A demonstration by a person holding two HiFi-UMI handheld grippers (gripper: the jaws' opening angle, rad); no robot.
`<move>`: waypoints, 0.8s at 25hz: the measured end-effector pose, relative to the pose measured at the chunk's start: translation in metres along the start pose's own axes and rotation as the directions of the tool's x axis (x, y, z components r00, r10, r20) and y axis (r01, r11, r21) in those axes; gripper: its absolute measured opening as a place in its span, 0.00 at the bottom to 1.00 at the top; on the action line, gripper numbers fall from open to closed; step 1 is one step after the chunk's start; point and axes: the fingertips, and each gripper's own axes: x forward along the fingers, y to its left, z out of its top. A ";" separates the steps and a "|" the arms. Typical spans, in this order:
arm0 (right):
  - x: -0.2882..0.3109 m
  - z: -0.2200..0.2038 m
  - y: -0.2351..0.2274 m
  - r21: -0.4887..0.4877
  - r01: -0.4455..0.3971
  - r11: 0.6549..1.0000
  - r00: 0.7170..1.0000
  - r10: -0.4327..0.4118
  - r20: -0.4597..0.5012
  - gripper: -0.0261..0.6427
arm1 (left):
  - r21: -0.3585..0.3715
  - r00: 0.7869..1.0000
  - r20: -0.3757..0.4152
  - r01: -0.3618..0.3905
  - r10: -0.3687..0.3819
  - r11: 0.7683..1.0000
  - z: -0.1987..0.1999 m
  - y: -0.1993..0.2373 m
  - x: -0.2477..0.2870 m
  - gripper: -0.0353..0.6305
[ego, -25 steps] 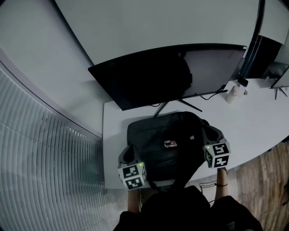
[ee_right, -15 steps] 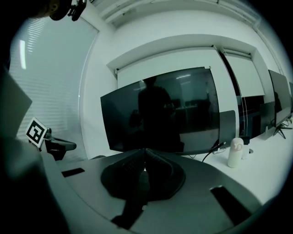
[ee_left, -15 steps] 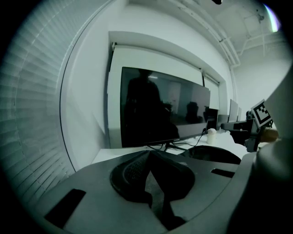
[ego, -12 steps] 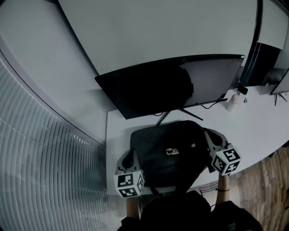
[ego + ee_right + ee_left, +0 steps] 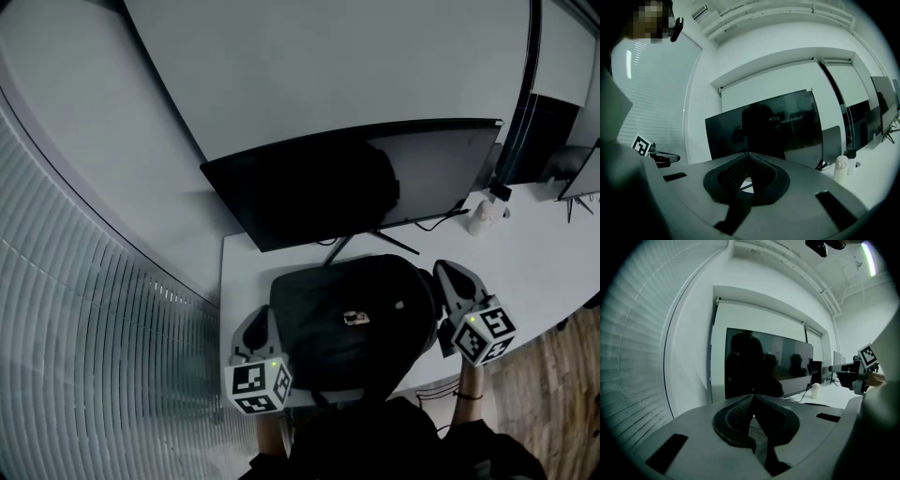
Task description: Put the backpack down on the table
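A: Backpack point(image 5: 352, 319) flat on the white counter point(image 5: 530, 258), just before the monitor point(image 5: 347, 178); its near edge melts into the person's dark top point(image 5: 375, 441).

B: Left claw point(image 5: 260, 313) pinched shut, empty, beside its left flank. Right claw point(image 5: 443, 268) shut too, nothing gripped, off the right side.

White wall point(image 5: 328, 66); blinds point(image 5: 84, 356) left; wood floor point(image 5: 553, 375) right; dark monitor point(image 5: 319, 187) on white table point(image 5: 534, 253).

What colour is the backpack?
The backpack is black all over, with a small light tag. It shows best in the head view.
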 end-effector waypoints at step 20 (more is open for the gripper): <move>-0.008 0.005 -0.002 -0.023 0.014 1.000 1.000 -0.014 0.010 0.06 | 0.019 0.998 0.055 -0.022 0.021 1.000 0.021 0.012 -0.014 0.08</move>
